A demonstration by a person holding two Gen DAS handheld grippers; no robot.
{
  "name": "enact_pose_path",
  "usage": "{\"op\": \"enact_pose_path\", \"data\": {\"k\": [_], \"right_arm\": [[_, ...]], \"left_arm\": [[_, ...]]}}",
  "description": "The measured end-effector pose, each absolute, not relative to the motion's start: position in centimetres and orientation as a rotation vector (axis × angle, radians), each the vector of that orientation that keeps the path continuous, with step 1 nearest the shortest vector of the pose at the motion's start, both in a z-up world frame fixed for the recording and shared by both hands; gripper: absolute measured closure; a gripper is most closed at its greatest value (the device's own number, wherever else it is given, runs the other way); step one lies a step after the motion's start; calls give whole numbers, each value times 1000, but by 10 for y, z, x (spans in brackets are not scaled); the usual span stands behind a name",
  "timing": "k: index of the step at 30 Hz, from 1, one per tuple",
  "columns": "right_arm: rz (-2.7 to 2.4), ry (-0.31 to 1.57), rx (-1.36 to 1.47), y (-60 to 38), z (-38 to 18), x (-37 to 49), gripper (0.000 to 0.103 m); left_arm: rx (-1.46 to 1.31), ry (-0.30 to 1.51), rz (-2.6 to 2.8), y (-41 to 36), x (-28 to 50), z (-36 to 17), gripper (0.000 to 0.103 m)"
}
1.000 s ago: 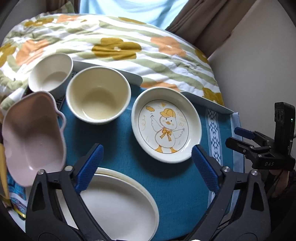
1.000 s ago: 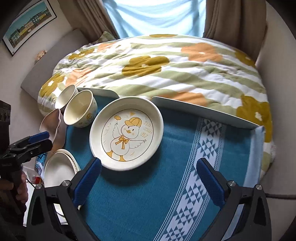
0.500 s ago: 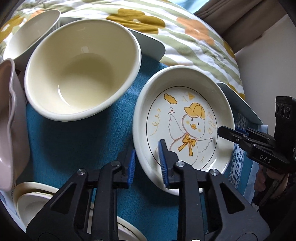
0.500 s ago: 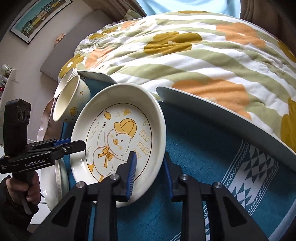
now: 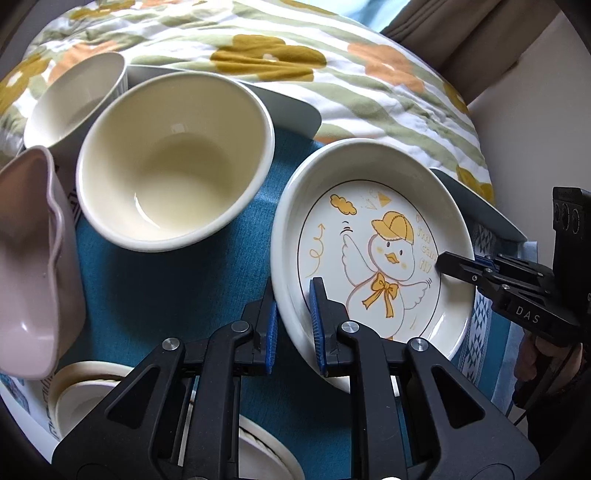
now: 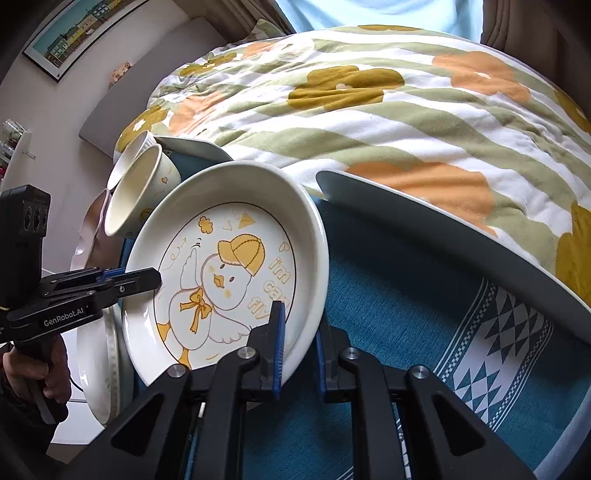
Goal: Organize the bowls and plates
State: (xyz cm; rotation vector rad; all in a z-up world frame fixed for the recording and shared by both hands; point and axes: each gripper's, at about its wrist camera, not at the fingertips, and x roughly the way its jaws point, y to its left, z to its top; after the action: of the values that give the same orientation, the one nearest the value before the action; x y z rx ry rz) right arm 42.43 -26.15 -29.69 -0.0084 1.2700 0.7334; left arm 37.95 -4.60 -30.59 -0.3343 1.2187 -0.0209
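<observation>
White duck plate (image 5: 373, 258) is pinched by both claws, left claw (image 5: 292, 325) and right claw (image 6: 298, 343), rim partly hidden.

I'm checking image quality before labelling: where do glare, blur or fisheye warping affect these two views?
Left wrist view: a small window highlight sits inside the cream bowl; the duck plate is sharp; black vignette fills the corners. Right wrist view: daylight washes out the window at the top; the table edge bows from fisheye distortion; the framed picture is slightly soft.
</observation>
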Motion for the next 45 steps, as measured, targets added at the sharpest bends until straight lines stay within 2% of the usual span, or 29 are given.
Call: {"op": "enact_pose_path", "data": {"k": [11, 16, 29, 45], "right_arm": [[650, 1142, 27, -239, -224, 353, 90], [589, 1124, 68, -215, -211, 303, 90], [494, 1171, 120, -153, -241, 215, 90], [387, 1190, 85, -143, -260, 188, 90]], "left_arm": [[-285, 1106, -124, -9, 320, -232, 89], [-246, 1107, -180, 20, 279, -220, 89], [-208, 1195, -223, 87, 201, -265, 89], [-190, 1250, -298, 91, 194, -301, 89]]}}
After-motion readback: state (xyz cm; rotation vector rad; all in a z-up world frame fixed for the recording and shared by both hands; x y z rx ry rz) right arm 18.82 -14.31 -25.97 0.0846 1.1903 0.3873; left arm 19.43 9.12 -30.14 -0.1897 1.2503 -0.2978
